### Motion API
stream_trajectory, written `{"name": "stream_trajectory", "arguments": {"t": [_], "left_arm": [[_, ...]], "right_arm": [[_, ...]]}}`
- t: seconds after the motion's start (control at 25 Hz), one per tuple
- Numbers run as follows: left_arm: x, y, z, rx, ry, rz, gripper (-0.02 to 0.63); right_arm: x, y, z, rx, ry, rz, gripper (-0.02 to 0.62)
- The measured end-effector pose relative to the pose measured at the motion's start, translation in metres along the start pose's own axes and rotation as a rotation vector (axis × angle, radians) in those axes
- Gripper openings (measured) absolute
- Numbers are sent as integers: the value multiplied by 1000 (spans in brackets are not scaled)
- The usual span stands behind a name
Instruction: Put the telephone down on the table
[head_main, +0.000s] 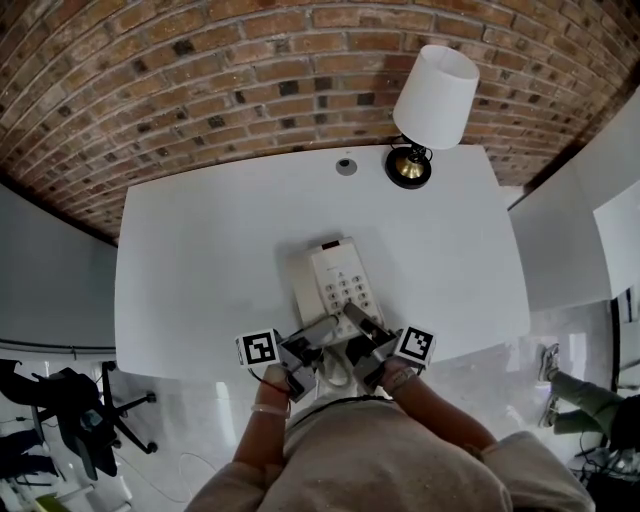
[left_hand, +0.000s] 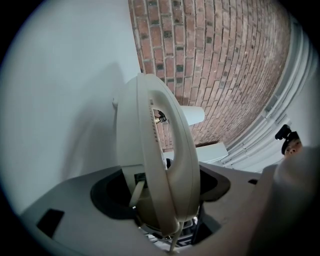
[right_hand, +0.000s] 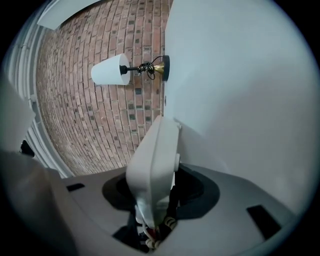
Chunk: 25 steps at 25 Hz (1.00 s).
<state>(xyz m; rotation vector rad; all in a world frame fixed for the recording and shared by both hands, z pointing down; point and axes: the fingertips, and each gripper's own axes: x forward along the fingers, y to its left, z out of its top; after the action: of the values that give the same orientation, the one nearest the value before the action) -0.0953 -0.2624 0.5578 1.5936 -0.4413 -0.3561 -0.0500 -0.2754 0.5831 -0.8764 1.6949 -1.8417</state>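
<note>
Your left hand-held gripper (head_main: 318, 333) and right hand-held gripper (head_main: 362, 326) both clamp the telephone (head_main: 338, 278); uneven release could tip it off the desk (head_main: 200, 250).

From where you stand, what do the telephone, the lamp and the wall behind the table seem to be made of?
Telephone: looks like moulded plastic, off-white, smooth with a soft sheen.
Lamp: the shade is probably fabric or paper, matt white; the base looks like brass-coloured metal on a dark foot, and it glints.
Wall: bare brick, rough, red-brown with pale mortar joints.
</note>
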Motion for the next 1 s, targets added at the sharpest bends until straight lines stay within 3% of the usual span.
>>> {"name": "stream_trajectory", "arguments": {"t": [0.24, 0.48, 0.72, 1.0], "left_arm": [[1, 3, 10, -9, -3, 1, 334], [5, 4, 22, -26, -23, -8, 333], [9, 5, 28, -12, -14, -7, 334], [13, 3, 31, -24, -15, -14, 334]], "right_arm": [[4, 6, 2, -13, 22, 42, 215], [-3, 12, -8, -18, 52, 68, 186], [-4, 6, -6, 20, 10, 48, 122], [-4, 8, -1, 102, -61, 79, 127]]}}
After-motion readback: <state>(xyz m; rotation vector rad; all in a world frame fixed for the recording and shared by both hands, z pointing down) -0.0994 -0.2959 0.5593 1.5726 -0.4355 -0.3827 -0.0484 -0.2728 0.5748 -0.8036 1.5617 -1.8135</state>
